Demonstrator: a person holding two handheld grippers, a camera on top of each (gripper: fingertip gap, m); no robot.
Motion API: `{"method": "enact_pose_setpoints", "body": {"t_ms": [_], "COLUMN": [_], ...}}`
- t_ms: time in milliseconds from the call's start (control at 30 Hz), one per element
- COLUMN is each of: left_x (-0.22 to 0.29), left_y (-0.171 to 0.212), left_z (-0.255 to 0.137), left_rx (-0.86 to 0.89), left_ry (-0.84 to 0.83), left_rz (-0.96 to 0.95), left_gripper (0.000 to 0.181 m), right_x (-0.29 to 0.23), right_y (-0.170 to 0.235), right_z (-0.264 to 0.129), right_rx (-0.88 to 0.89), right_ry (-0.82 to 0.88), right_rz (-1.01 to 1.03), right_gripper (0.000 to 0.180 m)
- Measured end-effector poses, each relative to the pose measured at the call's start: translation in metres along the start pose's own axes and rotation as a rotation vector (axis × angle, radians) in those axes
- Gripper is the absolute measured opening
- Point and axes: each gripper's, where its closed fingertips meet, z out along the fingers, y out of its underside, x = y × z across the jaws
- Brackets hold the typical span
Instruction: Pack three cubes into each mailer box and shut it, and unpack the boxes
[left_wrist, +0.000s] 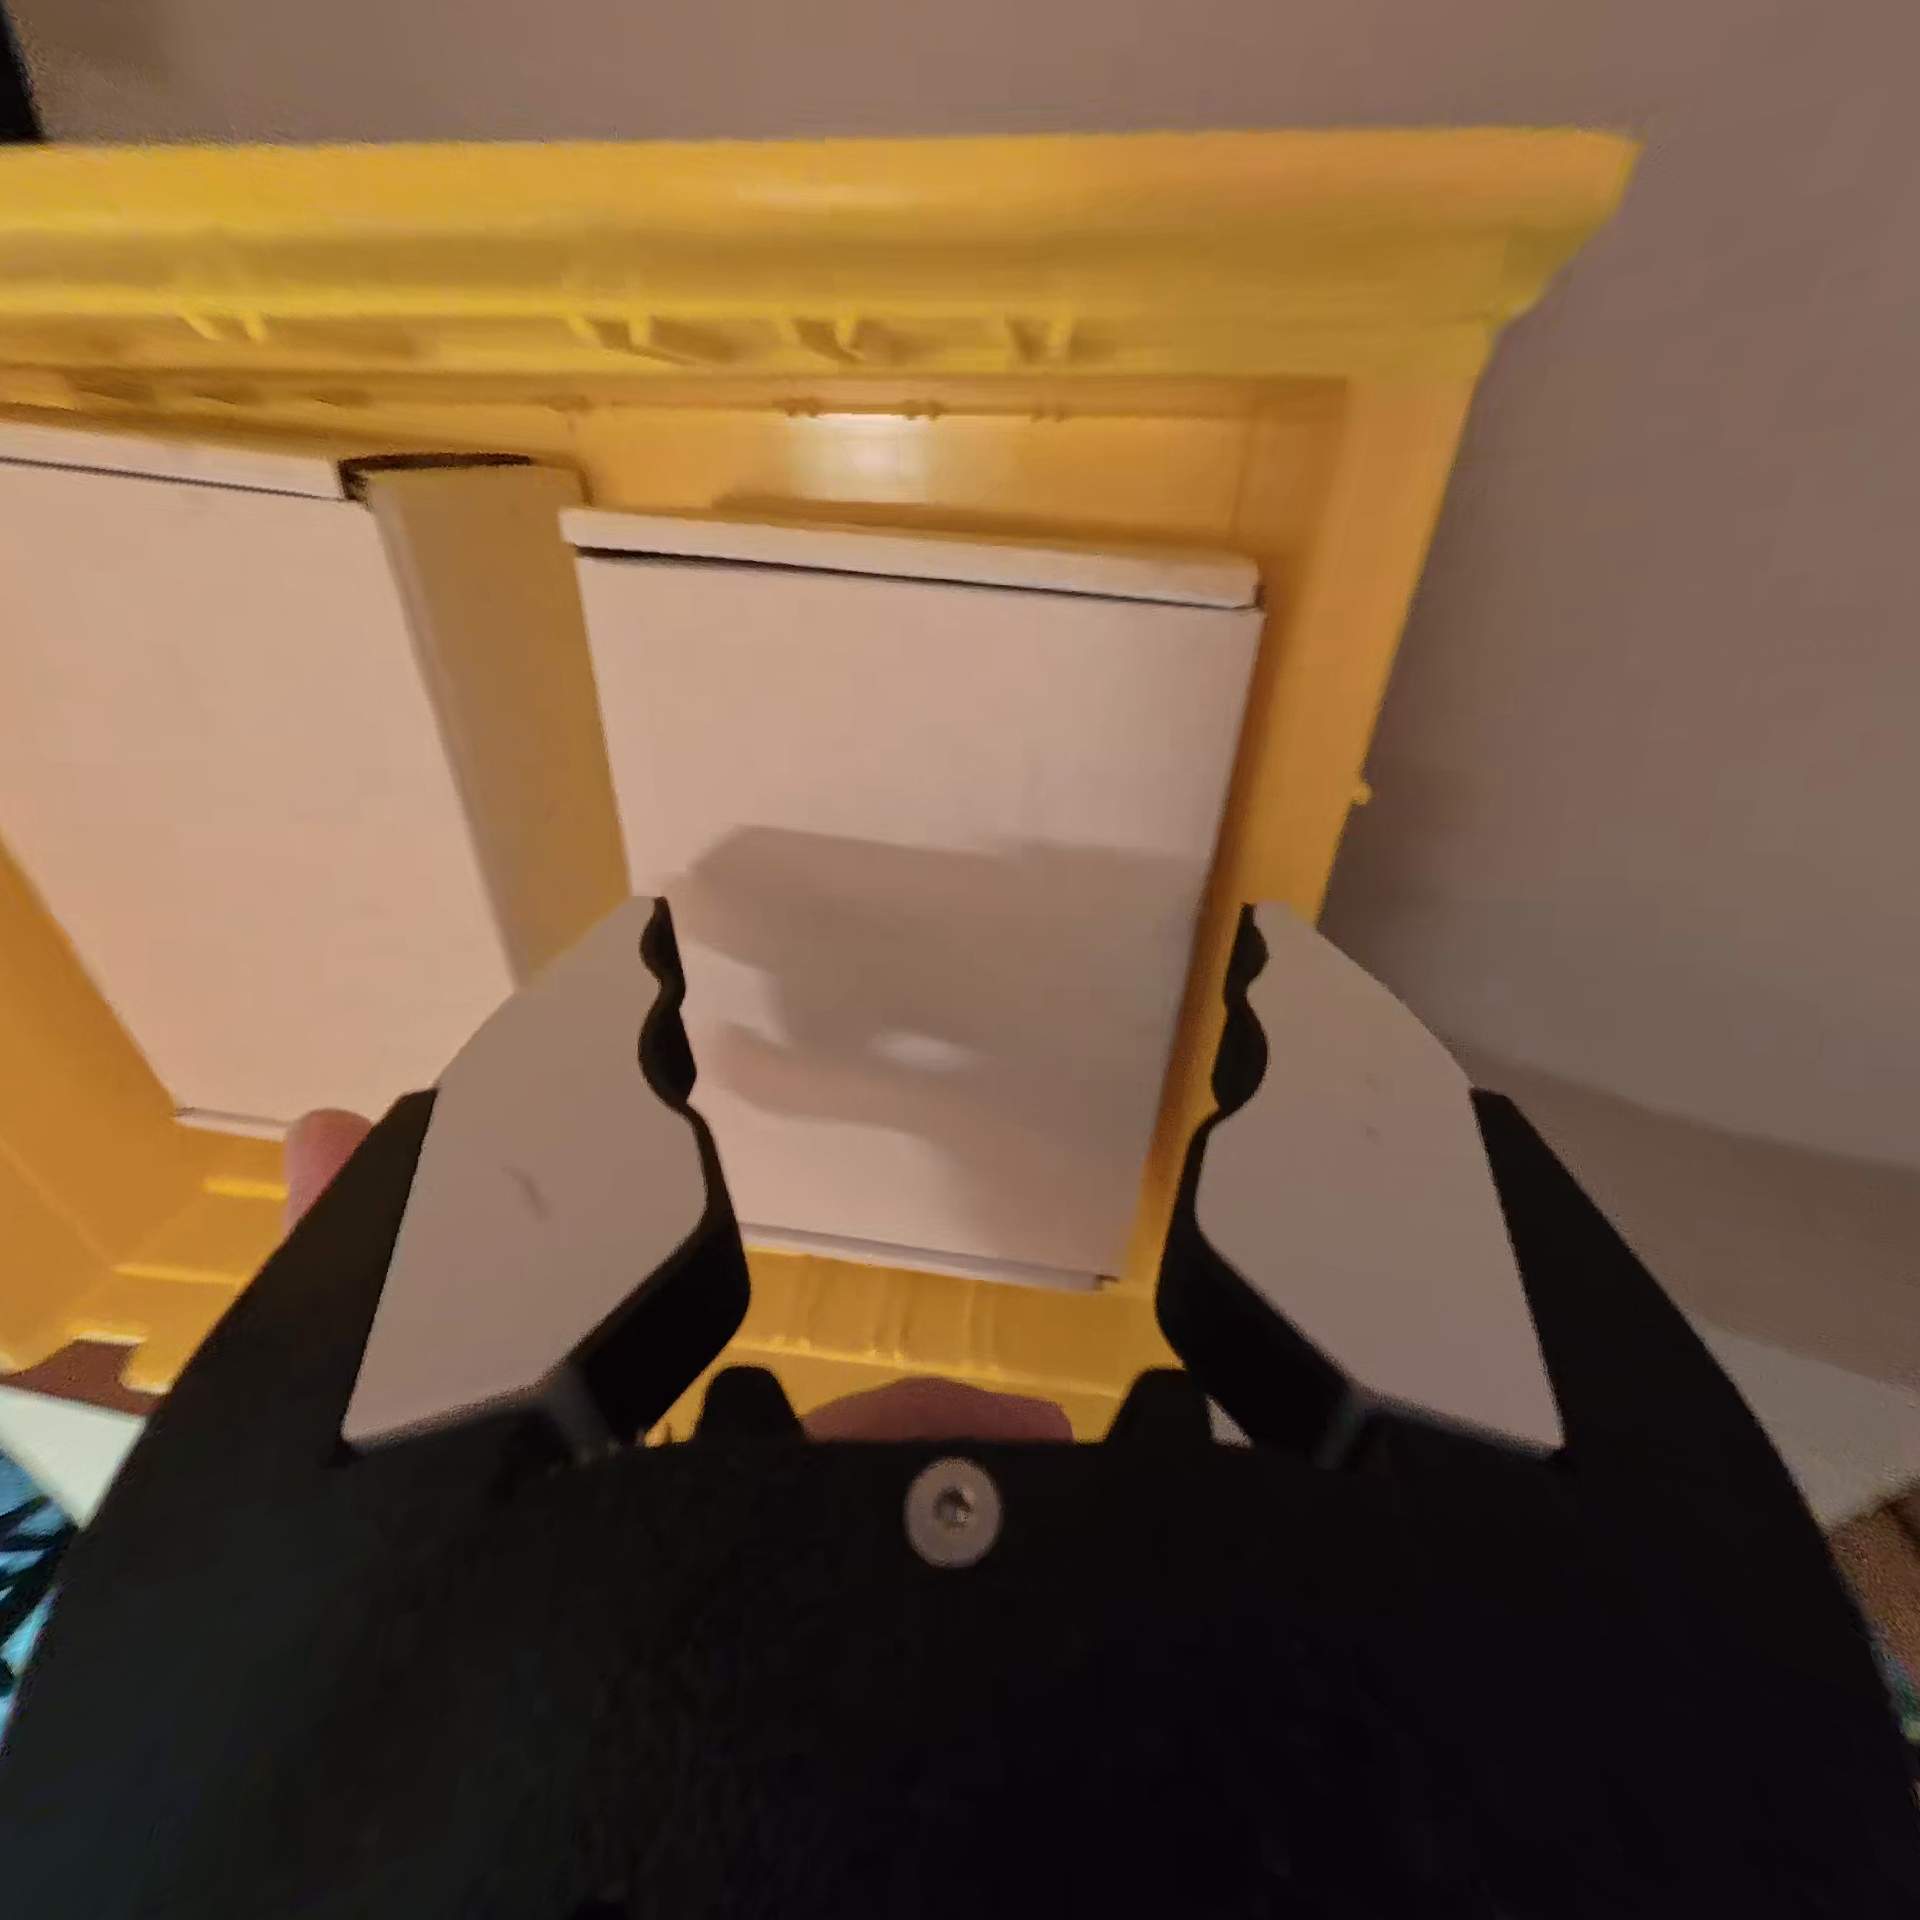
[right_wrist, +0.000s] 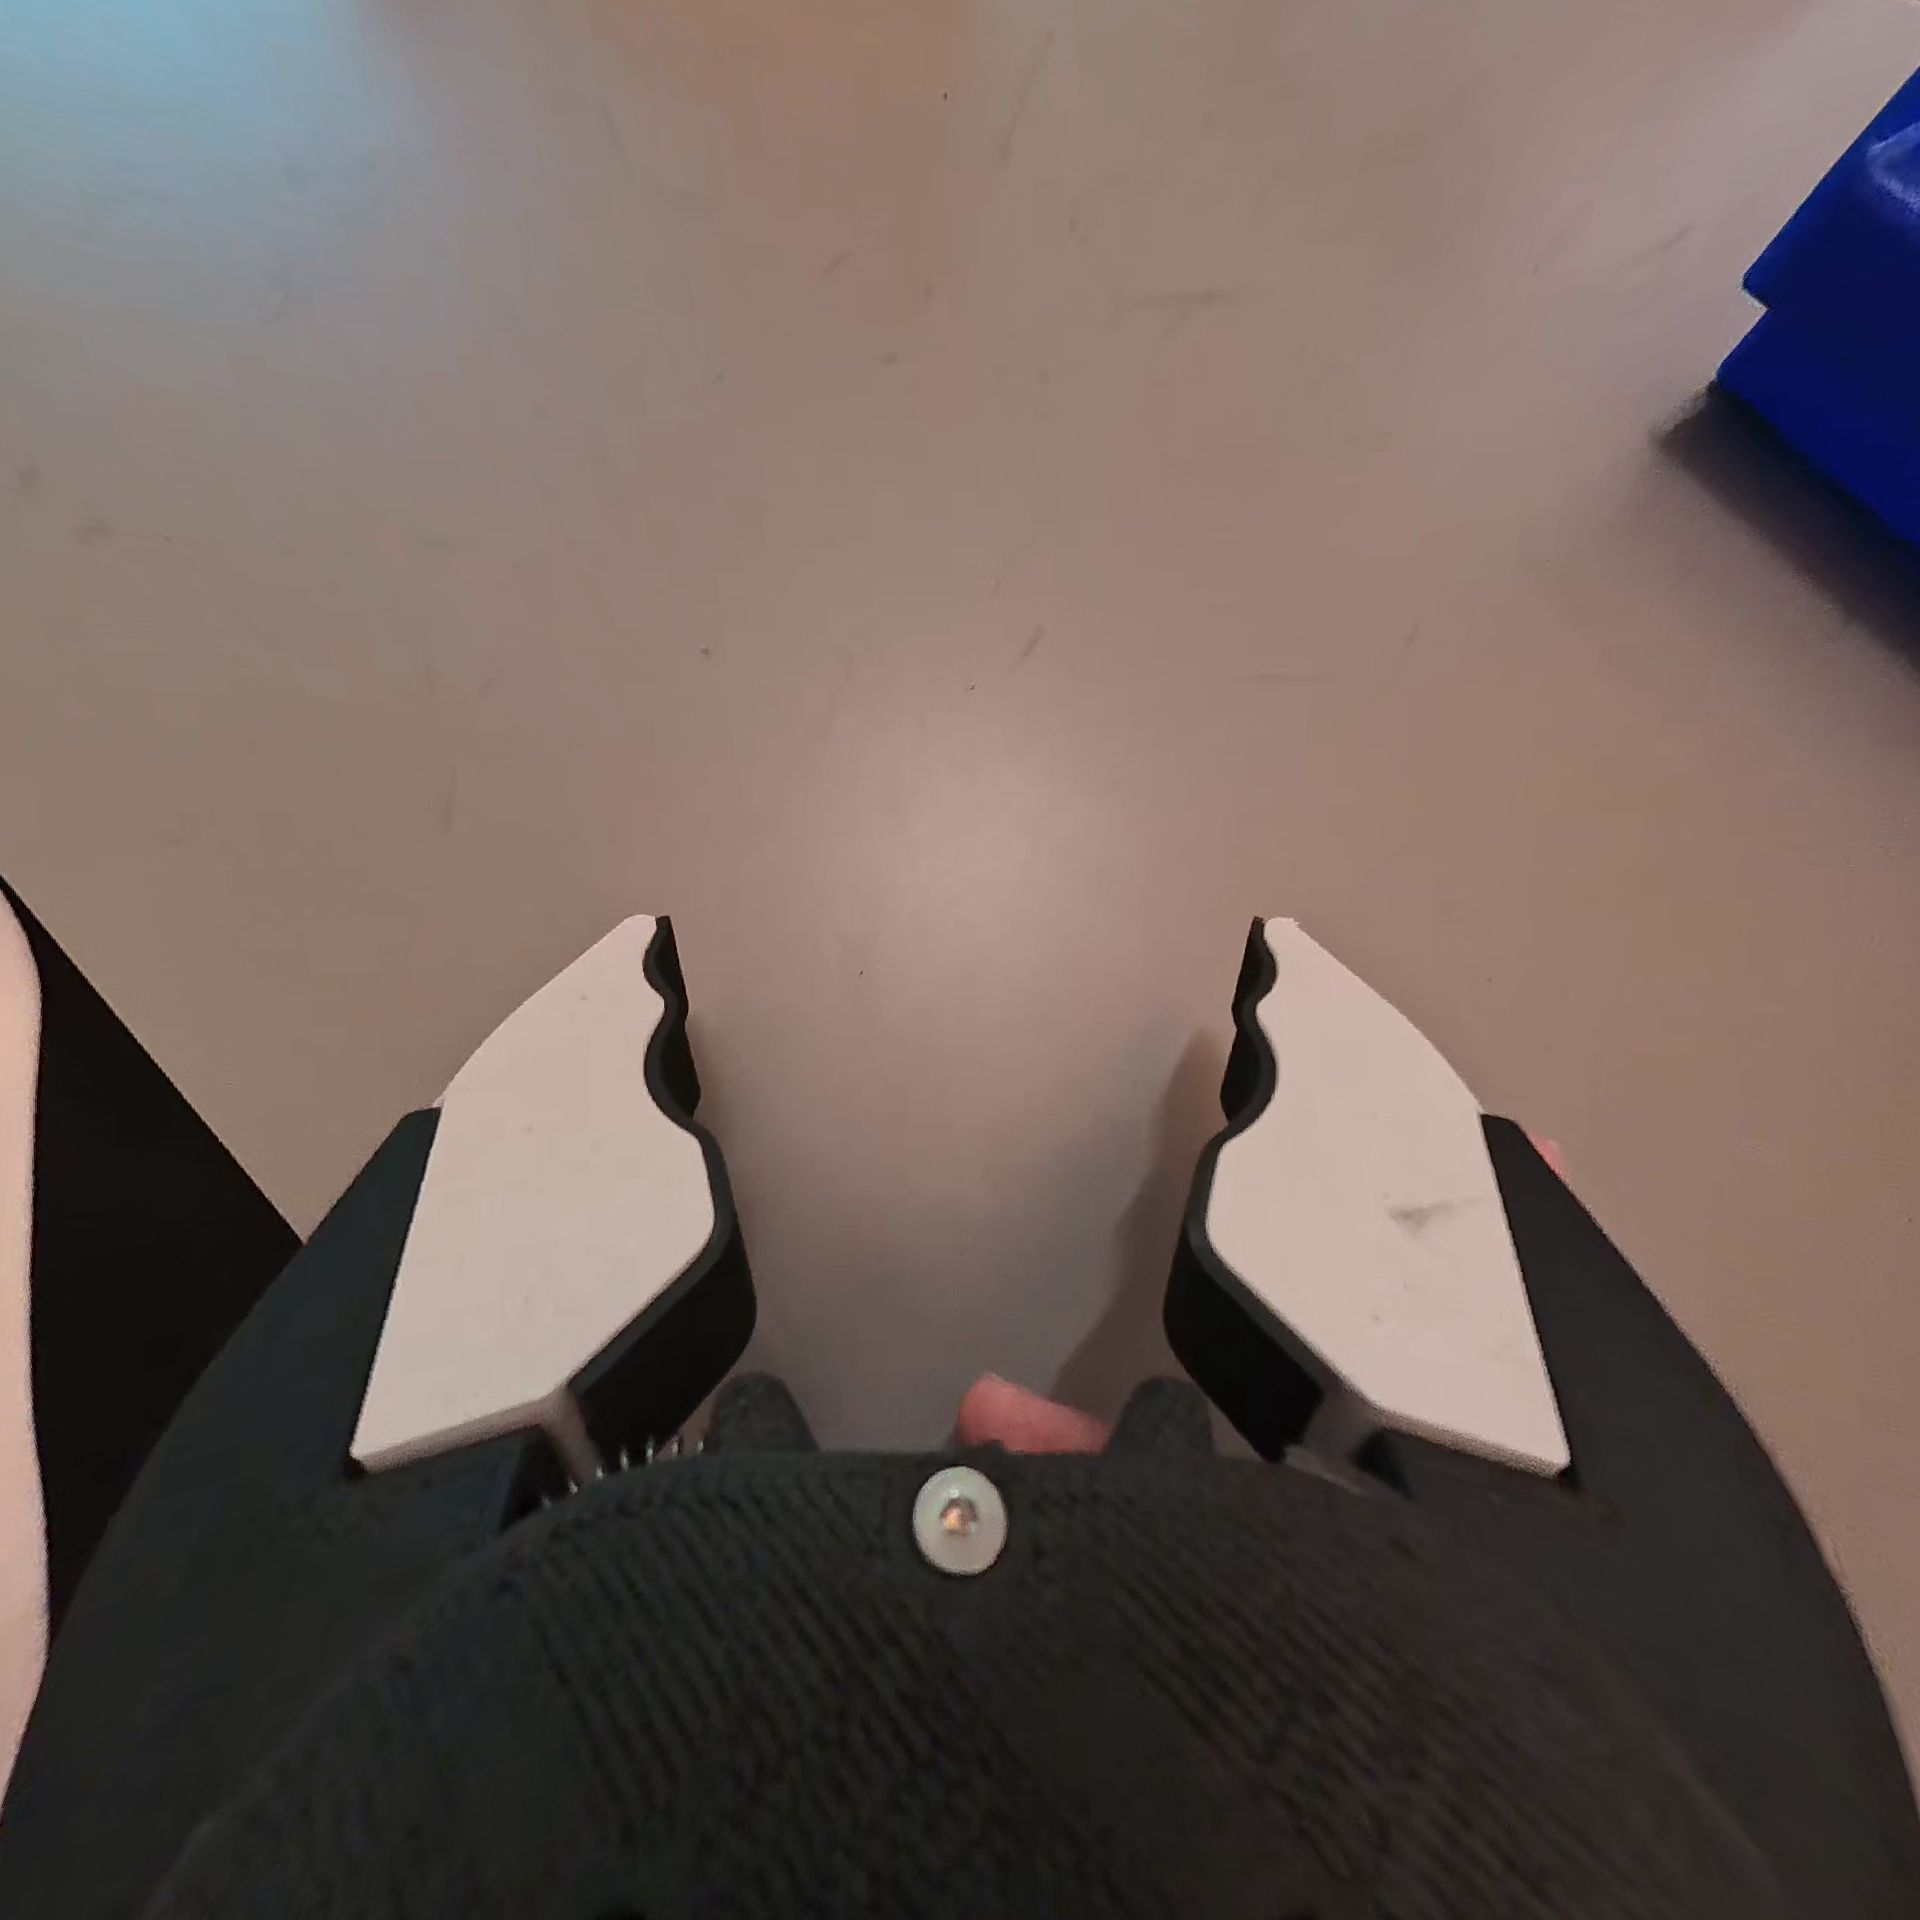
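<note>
The left gripper (left_wrist: 951, 925) hangs over a yellow crate (left_wrist: 790, 239) with its fingers spread wide and nothing between them. Two shut white mailer boxes lie flat inside the crate. The right box (left_wrist: 914, 748) sits directly under the gripper, close to the crate's right wall, and the gripper's shadow falls across its lid. The left box (left_wrist: 208, 748) lies beside it, cut off by the picture's left edge, with a strip of yellow crate floor showing between the two. Both lids are plain white; no label, brand or writing can be read on them or on the crate.

The right gripper (right_wrist: 961, 935) is also spread wide and empty, over a bare grey table (right_wrist: 831, 468). A blue bin (right_wrist: 1839, 312) stands at the far right edge of that view, well apart from the gripper. No cubes show in either view.
</note>
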Motion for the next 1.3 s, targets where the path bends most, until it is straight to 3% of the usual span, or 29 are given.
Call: {"method": "enact_pose_setpoints", "body": {"t_ms": [133, 267, 333, 767, 900, 1067, 1300], "left_x": [-0.018, -0.021, -0.023, -0.024, -0.023, -0.016, 0.043], "left_y": [0.008, 0.019, 0.028, 0.026, 0.025, 0.012, -0.046], "left_z": [0.013, 0.027, 0.038, 0.034, 0.012, -0.046, -0.109], "left_rx": [-0.060, -0.111, -0.164, -0.139, -0.113, -0.059, 0.068], "left_ry": [-0.106, -0.079, -0.079, -0.090, -0.126, -0.184, -0.136], "left_rz": [0.055, 0.028, 0.038, 0.025, -0.015, -0.027, -0.018], "left_gripper": [0.121, 0.119, 0.127, 0.127, 0.126, 0.125, 0.125], "right_x": [-0.002, -0.004, -0.005, -0.009, -0.007, -0.004, -0.015], "right_y": [-0.002, -0.006, -0.006, -0.004, -0.004, -0.011, -0.035], "right_z": [0.002, 0.005, 0.006, 0.018, 0.016, 0.015, 0.020], "right_rx": [0.025, 0.032, 0.026, 0.014, 0.009, 0.063, 0.136], "right_ry": [-0.018, -0.021, -0.023, -0.037, -0.017, 0.003, 0.034], "right_rz": [0.039, 0.033, 0.026, 0.029, -0.003, 0.021, -0.063], "right_gripper": [0.100, 0.099, 0.099, 0.095, 0.095, 0.090, 0.091]}}
